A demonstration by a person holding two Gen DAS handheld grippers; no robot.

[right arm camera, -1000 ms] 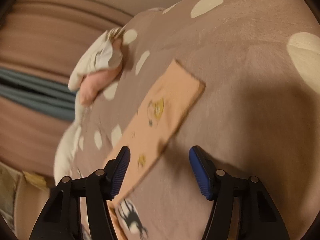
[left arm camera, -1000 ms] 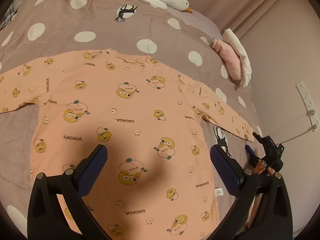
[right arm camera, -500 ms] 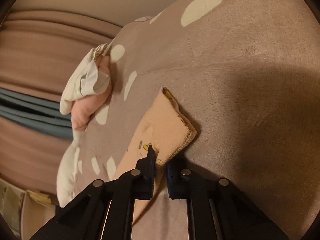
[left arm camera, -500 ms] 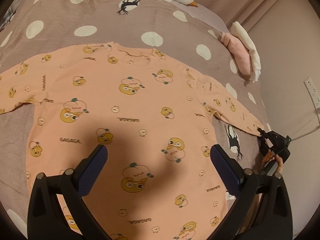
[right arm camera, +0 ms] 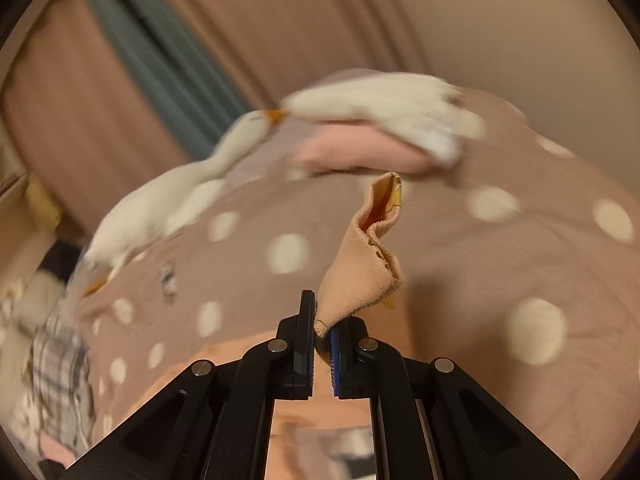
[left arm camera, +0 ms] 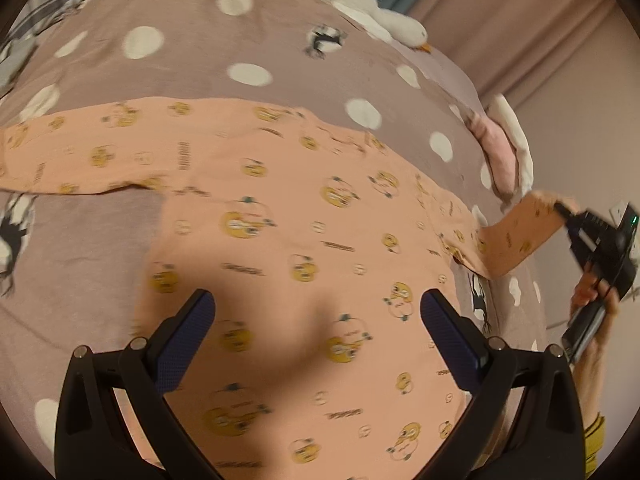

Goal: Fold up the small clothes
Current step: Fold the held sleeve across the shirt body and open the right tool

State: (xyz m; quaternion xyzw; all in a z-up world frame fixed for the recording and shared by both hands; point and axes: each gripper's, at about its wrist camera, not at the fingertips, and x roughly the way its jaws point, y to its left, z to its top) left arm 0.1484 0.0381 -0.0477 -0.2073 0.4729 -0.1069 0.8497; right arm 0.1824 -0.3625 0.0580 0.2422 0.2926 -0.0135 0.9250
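A small peach long-sleeved shirt (left arm camera: pixel 304 248) with yellow cartoon prints lies spread flat on a brown dotted bedspread (left arm camera: pixel 192 64). My left gripper (left arm camera: pixel 318 316) is open and empty, hovering above the shirt's lower body. My right gripper (right arm camera: pixel 322 326) is shut on the cuff of the shirt's right sleeve (right arm camera: pixel 366 264) and holds it lifted off the bed. In the left wrist view the right gripper (left arm camera: pixel 562 209) shows at the far right with the raised sleeve (left arm camera: pixel 516 240). The shirt's left sleeve (left arm camera: pixel 80 160) lies flat to the left.
A white plush goose (left arm camera: pixel 360 12) lies at the bed's far edge, also in the right wrist view (right arm camera: pixel 180 192). A folded pink and white garment (left arm camera: pixel 502 148) sits at the bed's right edge. Curtains (right arm camera: pixel 160 60) and a wall (left arm camera: pixel 580 100) stand behind.
My right gripper has lifted the pinched sleeve cuff off the bed and swung inward. My left gripper has shifted left and closer over the shirt, still open.
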